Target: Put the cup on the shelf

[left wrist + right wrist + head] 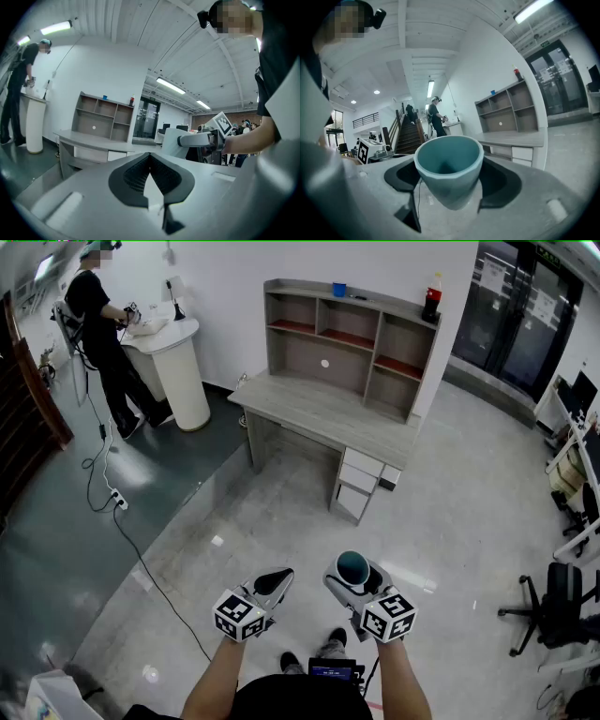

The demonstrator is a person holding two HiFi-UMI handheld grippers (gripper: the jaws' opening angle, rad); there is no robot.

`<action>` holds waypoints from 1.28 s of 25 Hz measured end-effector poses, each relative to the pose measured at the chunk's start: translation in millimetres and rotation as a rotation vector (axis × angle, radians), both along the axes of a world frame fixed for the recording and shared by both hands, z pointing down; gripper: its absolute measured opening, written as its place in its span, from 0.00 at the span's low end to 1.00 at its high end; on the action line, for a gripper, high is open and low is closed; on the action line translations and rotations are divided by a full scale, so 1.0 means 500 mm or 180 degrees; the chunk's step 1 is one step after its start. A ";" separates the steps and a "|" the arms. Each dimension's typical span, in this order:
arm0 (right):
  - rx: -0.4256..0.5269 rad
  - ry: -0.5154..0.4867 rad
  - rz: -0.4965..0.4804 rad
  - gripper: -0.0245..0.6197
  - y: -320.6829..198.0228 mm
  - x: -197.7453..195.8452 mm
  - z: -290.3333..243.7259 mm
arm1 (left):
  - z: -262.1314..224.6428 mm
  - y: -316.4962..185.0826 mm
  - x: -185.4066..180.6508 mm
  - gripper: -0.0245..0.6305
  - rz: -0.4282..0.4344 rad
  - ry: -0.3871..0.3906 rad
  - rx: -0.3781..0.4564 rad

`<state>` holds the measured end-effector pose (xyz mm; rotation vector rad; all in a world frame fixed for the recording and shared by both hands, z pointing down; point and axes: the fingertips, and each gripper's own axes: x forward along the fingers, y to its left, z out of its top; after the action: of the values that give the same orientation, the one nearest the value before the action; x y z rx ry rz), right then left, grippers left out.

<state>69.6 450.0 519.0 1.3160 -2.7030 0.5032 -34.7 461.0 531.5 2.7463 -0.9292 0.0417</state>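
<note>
The right tool is clamped on the cup, its jaws spread wide to take the round body from both sides. The teal cup sits mouth-up and roughly level between them, which looks like a deliberate carrying hold: upright, so it can go down on its base without being turned. The left tool has its jaws brought together with nothing in them. It hangs just beside the right tool, apparently idle, since one grip is enough for a light cup.

Both tools are held low and close to the person's body. The shelf stands well ahead of them, across open floor, on the back of the grey surface. By my judgement the job is at the carrying stage, with the walk to the shelf not yet made.

Several things cannot be read. The cup's base and the spots where the pads press it are hidden behind its own wall in the right gripper view. From the head view only its rim and dark inside show. A small blue thing on top of the shelf, far ahead of the tools, is too small to name; a bottle stands at the other end. Whether the compartments hold anything is unclear at this range.
</note>
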 end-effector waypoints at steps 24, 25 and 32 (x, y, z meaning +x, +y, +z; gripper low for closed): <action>0.0035 0.0064 0.0004 0.62 -0.001 0.004 -0.018 | -0.035 -0.005 0.012 0.04 0.0105 0.0014 0.0102; 0.0040 0.0059 0.0003 0.62 0.000 0.004 -0.019 | -0.034 -0.004 0.011 0.04 0.0097 0.0017 0.0100; 0.0070 0.0042 0.0022 0.62 0.004 0.008 -0.021 | -0.029 -0.001 0.008 0.04 0.0075 0.0020 0.0096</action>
<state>73.5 451.8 508.3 1.3295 -2.7019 0.4651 -30.6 460.4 516.9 2.7835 -0.9031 0.0236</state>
